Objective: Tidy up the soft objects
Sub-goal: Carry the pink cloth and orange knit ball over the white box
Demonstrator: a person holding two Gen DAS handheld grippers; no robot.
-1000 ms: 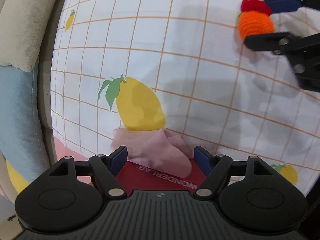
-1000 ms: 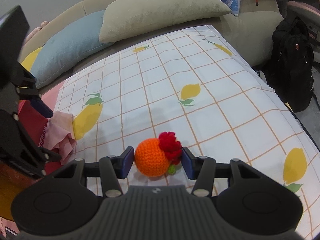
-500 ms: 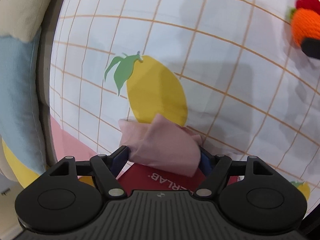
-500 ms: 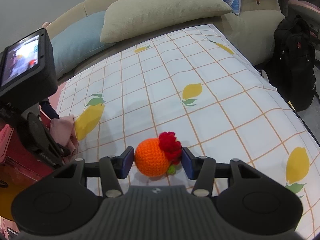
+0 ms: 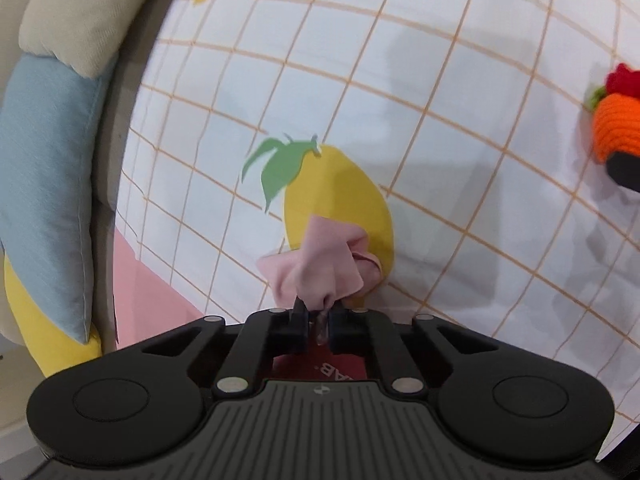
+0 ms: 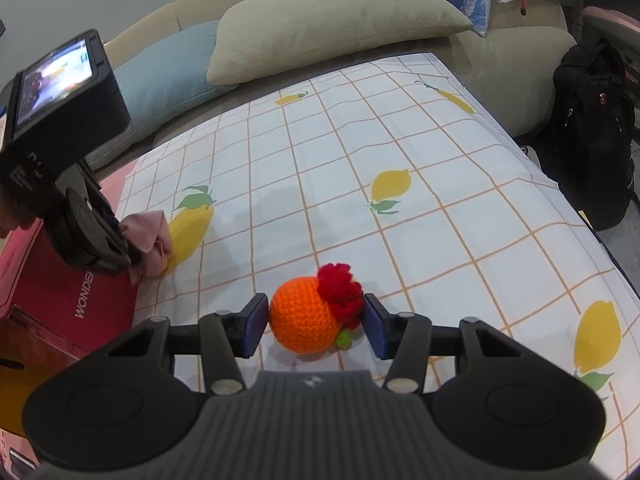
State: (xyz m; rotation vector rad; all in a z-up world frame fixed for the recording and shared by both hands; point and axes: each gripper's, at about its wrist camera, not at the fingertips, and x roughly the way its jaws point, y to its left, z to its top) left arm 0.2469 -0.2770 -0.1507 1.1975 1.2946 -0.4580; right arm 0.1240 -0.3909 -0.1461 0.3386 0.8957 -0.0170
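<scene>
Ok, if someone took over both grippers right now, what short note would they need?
Left gripper: shut on the pink cloth, pinched at its near edge; the cloth lies bunched on the lemon-print sheet beside the red box.
Right gripper: pads against both sides of the orange crochet ball, which appears to rest on the sheet.
Done: both soft things gripped.
Left: lift each and put it away; the box is probably the place, though that is a guess.
</scene>
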